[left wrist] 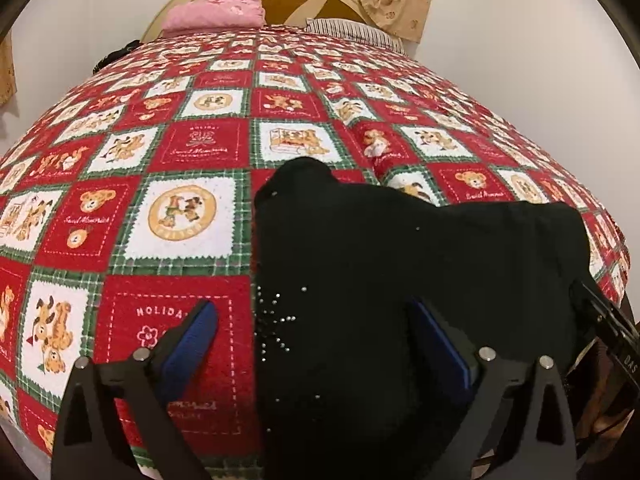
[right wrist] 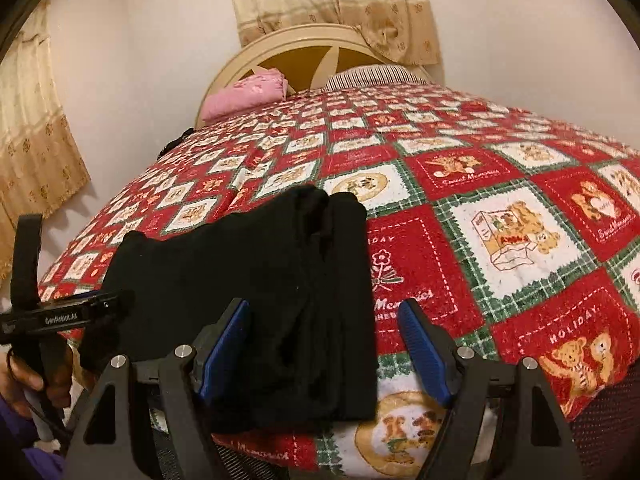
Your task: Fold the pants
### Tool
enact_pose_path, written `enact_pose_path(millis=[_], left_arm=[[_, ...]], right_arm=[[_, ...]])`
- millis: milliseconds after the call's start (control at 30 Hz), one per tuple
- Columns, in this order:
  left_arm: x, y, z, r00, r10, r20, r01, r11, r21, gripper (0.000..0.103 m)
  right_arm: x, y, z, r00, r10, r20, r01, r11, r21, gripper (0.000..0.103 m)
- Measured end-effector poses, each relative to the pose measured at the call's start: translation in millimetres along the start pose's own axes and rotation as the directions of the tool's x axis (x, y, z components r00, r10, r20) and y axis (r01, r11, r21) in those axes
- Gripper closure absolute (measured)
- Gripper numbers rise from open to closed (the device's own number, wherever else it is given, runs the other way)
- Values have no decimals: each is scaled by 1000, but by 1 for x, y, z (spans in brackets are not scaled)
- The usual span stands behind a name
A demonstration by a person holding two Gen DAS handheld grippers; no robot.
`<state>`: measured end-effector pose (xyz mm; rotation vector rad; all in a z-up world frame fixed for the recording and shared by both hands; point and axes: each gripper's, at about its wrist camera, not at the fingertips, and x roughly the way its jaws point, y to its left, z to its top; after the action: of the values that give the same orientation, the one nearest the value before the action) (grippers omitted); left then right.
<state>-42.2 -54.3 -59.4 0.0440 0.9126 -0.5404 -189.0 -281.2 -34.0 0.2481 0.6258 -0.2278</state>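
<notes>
The black pants [left wrist: 400, 240] lie folded into a compact bundle near the front edge of the bed, with small shiny studs [left wrist: 276, 320] on their left part. My left gripper [left wrist: 314, 316] is open over the bundle's left edge: one blue pad hangs above the quilt, the other above the black cloth, and neither presses on it. In the right wrist view the pants [right wrist: 248, 276] run from centre to left. My right gripper [right wrist: 323, 312] is open astride their right edge, gripping nothing. The left gripper's body [right wrist: 60, 314] and a hand [right wrist: 24, 376] show at the far left.
A red, white and green teddy-bear quilt [left wrist: 180, 148] covers the bed. At the far end are a pink folded cloth [left wrist: 216, 14], a striped pillow [left wrist: 356, 32] and a cream headboard [right wrist: 304, 48]. Beige curtains [right wrist: 336, 0] hang behind. The quilt's front edge [right wrist: 400, 452] drops off just below the grippers.
</notes>
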Motion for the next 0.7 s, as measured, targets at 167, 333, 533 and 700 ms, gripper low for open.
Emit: enact_pose_path(millis=[167,333,533,700], left_arm=[[2,-3,-2,1000,24,5,-24,1000,4,0],[4,-7,-4,998,53,17,-54,998,19,0],[4,-8,-7,997,64,36,-65,997,30,0],[-4,1,-8,1000,17,4,-18,999,27,0]], right_arm=[[2,3,-5,1000,-22,-1,22,1000,-8,25],[3,5,-7,1000,-28,9,28,1000,-15,25],[-9,9,-2,999,-49,18,49,998,-33,25],[-42,40,14,986,-26,162,53,985,-164,27]])
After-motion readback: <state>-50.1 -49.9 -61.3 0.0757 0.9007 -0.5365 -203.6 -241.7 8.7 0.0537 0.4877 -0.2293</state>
